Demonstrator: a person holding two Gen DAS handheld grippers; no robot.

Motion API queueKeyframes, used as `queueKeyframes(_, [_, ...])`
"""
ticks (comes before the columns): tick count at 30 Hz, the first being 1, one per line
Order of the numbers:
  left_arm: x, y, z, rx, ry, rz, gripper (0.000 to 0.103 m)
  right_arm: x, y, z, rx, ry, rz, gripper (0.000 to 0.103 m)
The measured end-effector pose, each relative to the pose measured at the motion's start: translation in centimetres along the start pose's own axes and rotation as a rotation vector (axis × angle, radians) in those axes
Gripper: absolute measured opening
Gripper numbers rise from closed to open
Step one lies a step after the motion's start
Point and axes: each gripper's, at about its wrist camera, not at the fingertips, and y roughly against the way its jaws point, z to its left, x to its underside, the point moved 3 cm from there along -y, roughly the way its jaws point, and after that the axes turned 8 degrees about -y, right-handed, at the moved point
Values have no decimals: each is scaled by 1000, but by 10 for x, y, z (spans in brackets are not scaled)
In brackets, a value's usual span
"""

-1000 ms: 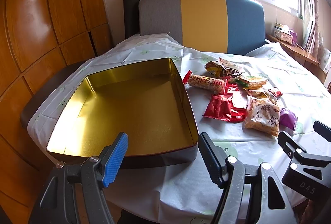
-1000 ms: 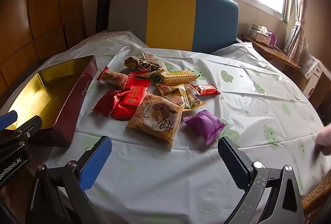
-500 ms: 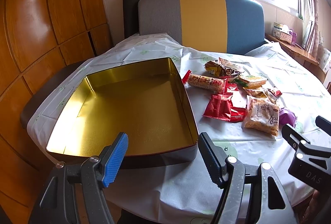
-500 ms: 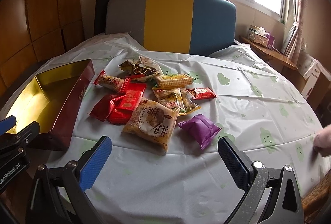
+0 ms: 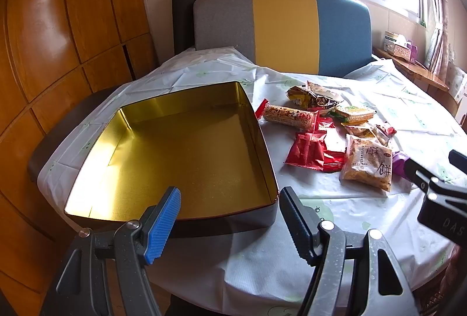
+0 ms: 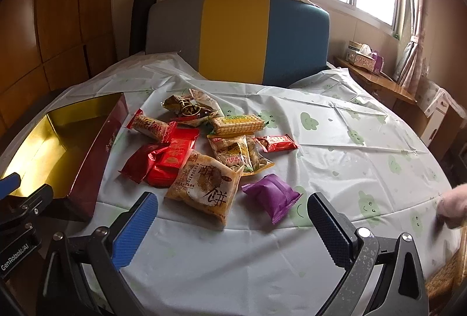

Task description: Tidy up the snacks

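An empty gold-lined tin box [image 5: 186, 152] with a dark red outer wall [image 6: 96, 152] stands on the table's left. Right of it lies a pile of snack packets: a large biscuit bag [image 6: 204, 184], a purple packet [image 6: 271, 196], red packets [image 6: 163, 161], a cracker roll [image 6: 236, 123] and others. My left gripper [image 5: 230, 222] is open and empty over the tin's near edge. My right gripper [image 6: 233, 228] is open and empty, just short of the biscuit bag and purple packet.
The round table wears a white cloth with green prints [image 6: 335, 146]. A grey, yellow and blue chair back [image 6: 236, 36] stands behind it. Wooden panels [image 5: 58, 38] line the left. A person's hand [image 6: 454, 205] rests at the table's right edge.
My right gripper has lifted and drawn back a little, so the snacks sit higher and farther in its view. The left gripper has barely moved.
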Motion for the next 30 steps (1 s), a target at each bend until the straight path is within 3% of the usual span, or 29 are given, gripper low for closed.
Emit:
queueKeyframes(14, [1,-2,1,11,-2,11,71,-18,0,-18,16,9,-27,103])
queueKeyframes(22, [1,-4,-4,40,-23,15,71,-59,-9,-49,8,29,-13,103])
queueKeyframes(30, [-6,-6,-22,225,-52,56,71,-103,-56,-114,16,-25,95,103])
